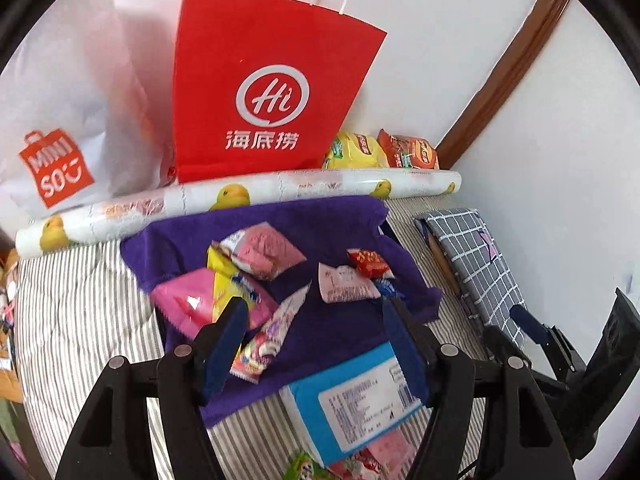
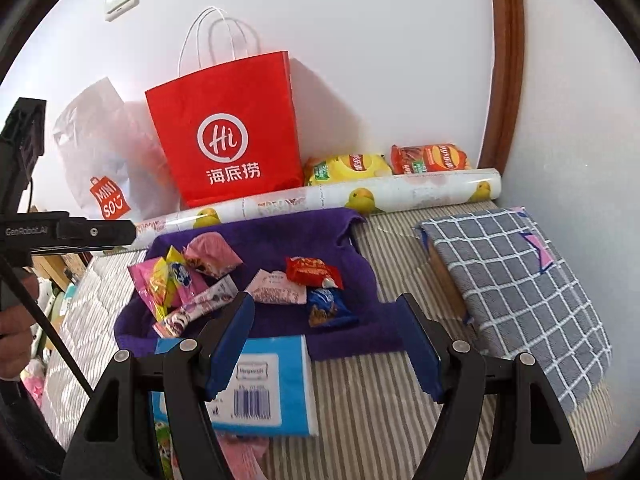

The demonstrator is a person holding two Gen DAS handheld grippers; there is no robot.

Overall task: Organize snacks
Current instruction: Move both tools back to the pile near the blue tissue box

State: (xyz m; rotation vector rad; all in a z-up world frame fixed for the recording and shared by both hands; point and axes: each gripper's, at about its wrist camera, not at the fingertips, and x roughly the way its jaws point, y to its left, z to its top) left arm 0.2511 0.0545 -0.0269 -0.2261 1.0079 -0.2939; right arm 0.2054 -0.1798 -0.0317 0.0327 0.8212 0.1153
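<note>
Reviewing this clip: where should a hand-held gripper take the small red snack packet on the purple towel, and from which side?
Probably from above, pinching the red snack packet across its narrow width near the middle. It lies flat on the purple towel, partly over the blue packet, so its crimped ends offer less to hold.

green snack packet (image 1: pixel 306 466) cut off at bottom edge, blue tissue pack (image 2: pixel 260 384) partly behind claw

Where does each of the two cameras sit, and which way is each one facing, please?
Left wrist: on the left tongs, looking down over the purple towel of snacks toward the red bag; the right tongs show at right.
Right wrist: on the right tongs, same direction, from further right; the left tongs and a hand show at left.
Shared: towel, bag, blue pack, duck roll.
</note>
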